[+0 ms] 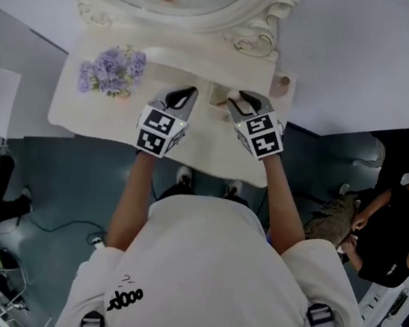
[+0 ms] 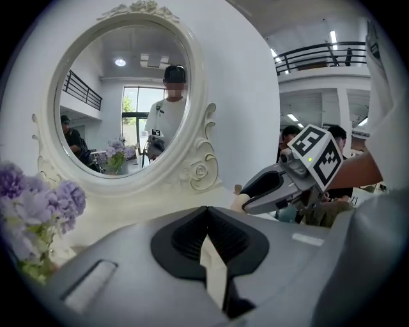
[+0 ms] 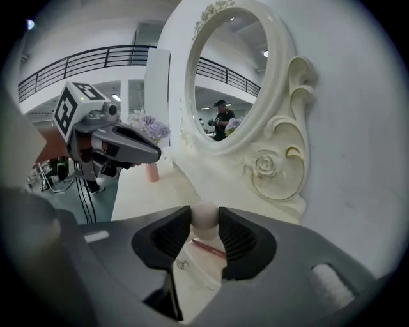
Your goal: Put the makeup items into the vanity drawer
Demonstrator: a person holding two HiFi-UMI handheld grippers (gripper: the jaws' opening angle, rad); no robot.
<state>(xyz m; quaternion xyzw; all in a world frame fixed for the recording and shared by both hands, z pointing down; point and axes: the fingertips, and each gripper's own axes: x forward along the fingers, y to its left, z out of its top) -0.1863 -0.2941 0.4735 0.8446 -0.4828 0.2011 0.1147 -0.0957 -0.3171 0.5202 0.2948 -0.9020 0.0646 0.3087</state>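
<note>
Your right gripper: jaws clamped on a round, pale makeup sponge, with both pads touching it.
Sponge's place: at the tips of your right gripper, over the vanity top, just beside the small open vanity drawer under the mirror.
Below the sponge: a slim red stick on a white surface.
Your left gripper: jaws together, holding nothing, near your right gripper.
To your left: purple flowers.
</note>
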